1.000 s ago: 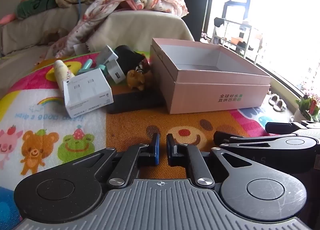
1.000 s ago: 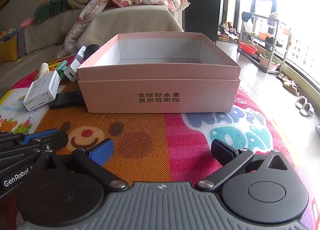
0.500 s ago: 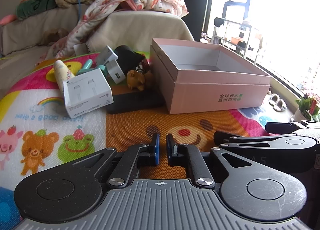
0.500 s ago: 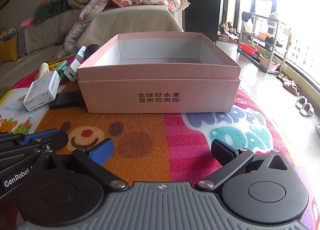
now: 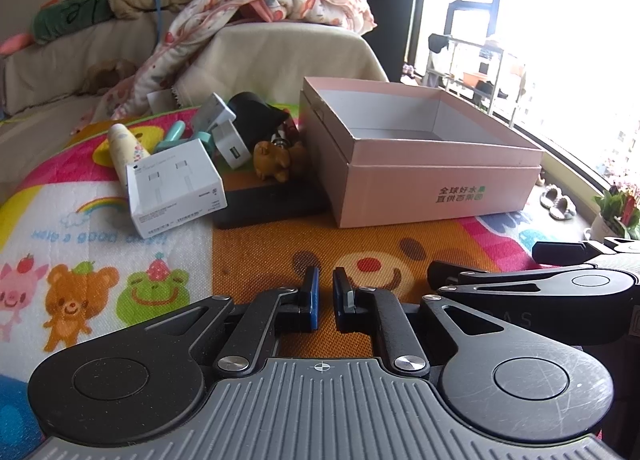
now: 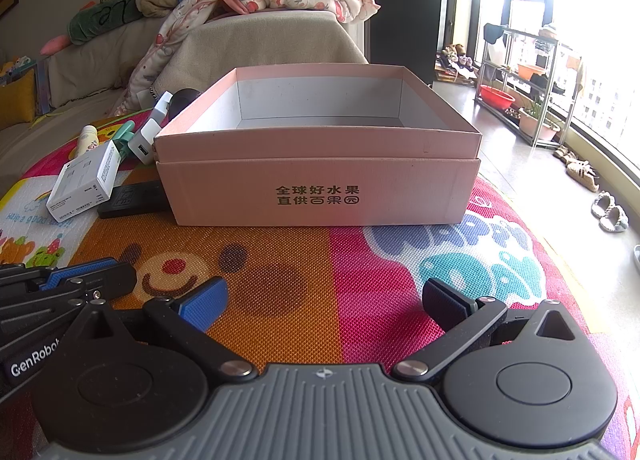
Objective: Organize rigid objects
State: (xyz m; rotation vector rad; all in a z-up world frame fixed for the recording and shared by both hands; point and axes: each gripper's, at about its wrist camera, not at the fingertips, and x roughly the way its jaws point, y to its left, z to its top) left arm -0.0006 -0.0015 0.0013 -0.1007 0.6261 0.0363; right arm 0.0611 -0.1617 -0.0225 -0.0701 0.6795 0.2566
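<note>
Although both grippers hang low over the colourful cartoon-printed play mat, nothing has been sorted yet, as far as these views show. The open pink cardboard box stands near the middle of the mat, and what can be seen of its white inside is bare.

All the loose things lie in a heap just beside the box's left wall, toward the mat's far left corner:
- a white rectangular carton with printed cables, tilted, its right end resting on a flat black slab-like case that touches the box;
- a small brown bear figurine beside the box wall;
- two white charger blocks, one stacked against the other;
- a cream tube with a patterned label;
- a teal plastic piece;
- a dark rounded object at the back, too hidden to name.

The left gripper has its blue pads drawn together with only a narrow slit and nothing between them. The right gripper is spread wide and holds nothing.

My judgement is that the task stands at its very start: every item is left to lift into the box, the carton on top being the easiest first pick.
</note>
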